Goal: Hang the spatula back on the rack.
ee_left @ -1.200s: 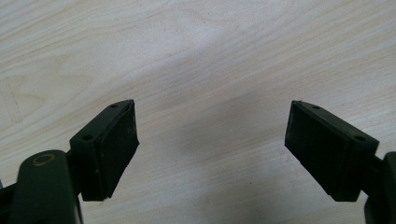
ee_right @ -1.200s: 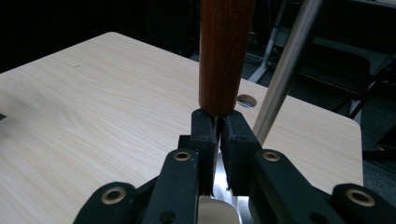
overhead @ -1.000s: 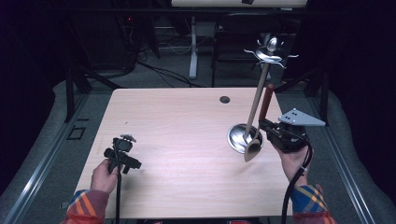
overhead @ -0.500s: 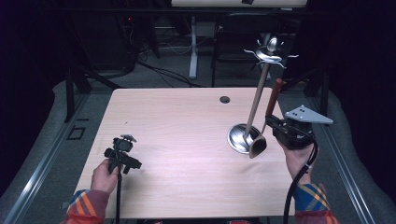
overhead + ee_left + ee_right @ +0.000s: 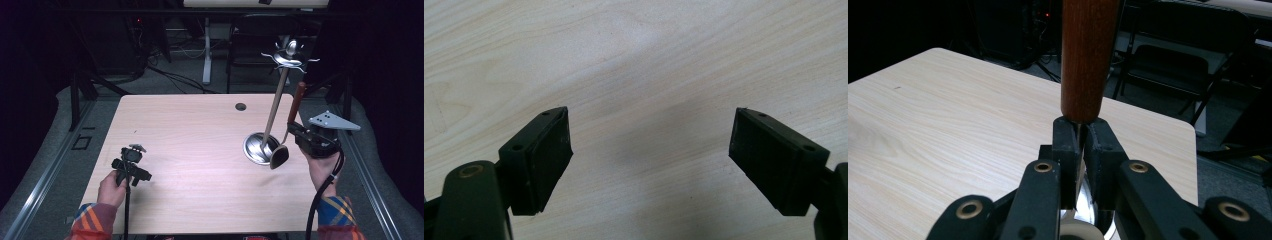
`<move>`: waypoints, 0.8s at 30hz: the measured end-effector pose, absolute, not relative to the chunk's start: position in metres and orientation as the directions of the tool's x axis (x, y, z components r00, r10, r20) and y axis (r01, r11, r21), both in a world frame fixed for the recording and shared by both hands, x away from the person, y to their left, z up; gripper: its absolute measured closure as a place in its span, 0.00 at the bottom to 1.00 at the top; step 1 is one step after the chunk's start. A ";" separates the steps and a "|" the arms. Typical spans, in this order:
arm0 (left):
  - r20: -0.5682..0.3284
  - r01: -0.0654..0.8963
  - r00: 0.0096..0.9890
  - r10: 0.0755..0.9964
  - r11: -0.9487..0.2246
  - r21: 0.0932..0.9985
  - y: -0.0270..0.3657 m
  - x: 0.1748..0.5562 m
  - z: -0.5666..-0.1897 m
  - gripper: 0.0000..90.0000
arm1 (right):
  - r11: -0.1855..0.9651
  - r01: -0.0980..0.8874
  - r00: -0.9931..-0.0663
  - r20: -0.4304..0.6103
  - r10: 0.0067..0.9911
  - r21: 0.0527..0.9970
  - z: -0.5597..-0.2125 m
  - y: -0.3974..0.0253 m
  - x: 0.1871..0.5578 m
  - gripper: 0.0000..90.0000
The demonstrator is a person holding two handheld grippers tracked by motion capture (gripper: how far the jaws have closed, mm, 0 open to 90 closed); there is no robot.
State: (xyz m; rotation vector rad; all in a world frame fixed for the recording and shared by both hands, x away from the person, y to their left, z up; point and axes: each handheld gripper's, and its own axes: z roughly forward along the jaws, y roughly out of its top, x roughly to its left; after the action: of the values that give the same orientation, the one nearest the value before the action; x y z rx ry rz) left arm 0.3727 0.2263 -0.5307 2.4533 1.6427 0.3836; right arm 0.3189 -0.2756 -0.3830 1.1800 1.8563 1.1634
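**Dark room, pale wood worktop, one spoon held up**

Dark floor and black chairs sit behind my pale wood worktop [image 5: 200,150]. On the right side stands a metal stand [image 5: 272,120] with a round shiny base and thin hooks at its top. A small dark hole [image 5: 240,106] sits near the far edge of the worktop.

My right claw [image 5: 1082,137] is pinched tight on a spoon [image 5: 289,127]. I hold it by the thin metal part just under its red-brown wood handle [image 5: 1088,55]. The handle points up and away. The spoon's bowl hangs low, just over the near right edge of the stand's base. I cannot tell if the two touch.

My left claw [image 5: 649,155] is spread wide with nothing in it. It is just above bare wood, near the left front of the worktop, well apart from the spoon. My left hand [image 5: 112,187] holds it there.
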 end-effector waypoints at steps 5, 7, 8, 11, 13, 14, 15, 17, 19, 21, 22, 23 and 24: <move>0.119 0.882 0.364 0.924 -0.383 0.276 0.226 0.373 -0.531 0.19 | 0.204 0.350 -0.382 -0.059 0.922 0.914 -0.382 -0.278 0.319 0.93; 0.120 0.881 0.366 0.923 -0.385 0.276 0.226 0.373 -0.531 0.19 | 0.200 0.348 -0.380 -0.057 0.923 0.916 -0.380 -0.279 0.318 0.94; 0.122 0.881 0.365 0.923 -0.384 0.276 0.226 0.373 -0.531 0.19 | 0.200 0.347 -0.379 -0.058 0.924 0.916 -0.380 -0.280 0.318 0.94; 0.120 0.882 0.363 0.924 -0.382 0.276 0.226 0.373 -0.531 0.19 | 0.195 0.344 -0.376 -0.055 0.925 0.919 -0.379 -0.281 0.318 0.93; 0.120 0.882 0.363 0.924 -0.382 0.276 0.226 0.373 -0.531 0.19 | 0.189 0.336 -0.365 -0.058 0.929 0.923 -0.377 -0.283 0.317 0.93; 0.119 0.882 0.363 0.924 -0.382 0.276 0.226 0.373 -0.531 0.19 | 0.188 0.336 -0.365 -0.057 0.929 0.923 -0.376 -0.284 0.317 0.93; 0.119 0.882 0.363 0.924 -0.382 0.276 0.226 0.373 -0.531 0.19 | 0.185 0.332 -0.363 -0.056 0.930 0.925 -0.375 -0.284 0.317 0.93; 0.121 0.882 0.362 0.924 -0.382 0.275 0.226 0.373 -0.532 0.19 | 0.181 0.327 -0.358 -0.056 0.932 0.927 -0.374 -0.286 0.317 0.94; 0.121 0.882 0.363 0.924 -0.382 0.275 0.226 0.373 -0.532 0.19 | 0.176 0.325 -0.355 -0.053 0.933 0.929 -0.372 -0.287 0.317 0.94; 0.119 0.883 0.361 0.925 -0.380 0.276 0.226 0.373 -0.532 0.19 | 0.179 0.327 -0.355 -0.055 0.933 0.928 -0.372 -0.287 0.317 0.94; 0.119 0.883 0.361 0.925 -0.380 0.275 0.226 0.373 -0.532 0.19 | 0.177 0.324 -0.355 -0.054 0.933 0.929 -0.371 -0.287 0.317 0.94; 0.119 0.883 0.361 0.925 -0.380 0.275 0.226 0.373 -0.532 0.19 | 0.178 0.324 -0.356 -0.055 0.933 0.929 -0.371 -0.287 0.318 0.93; 0.119 0.883 0.361 0.925 -0.381 0.275 0.225 0.373 -0.532 0.19 | 0.176 0.322 -0.356 -0.053 0.933 0.930 -0.370 -0.287 0.318 0.93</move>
State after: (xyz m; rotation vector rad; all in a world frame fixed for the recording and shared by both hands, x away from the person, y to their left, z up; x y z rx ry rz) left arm 0.3730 0.2255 -0.5320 2.4528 1.6446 0.3810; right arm 0.3179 -0.2865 -0.3705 1.1872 1.7935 1.1776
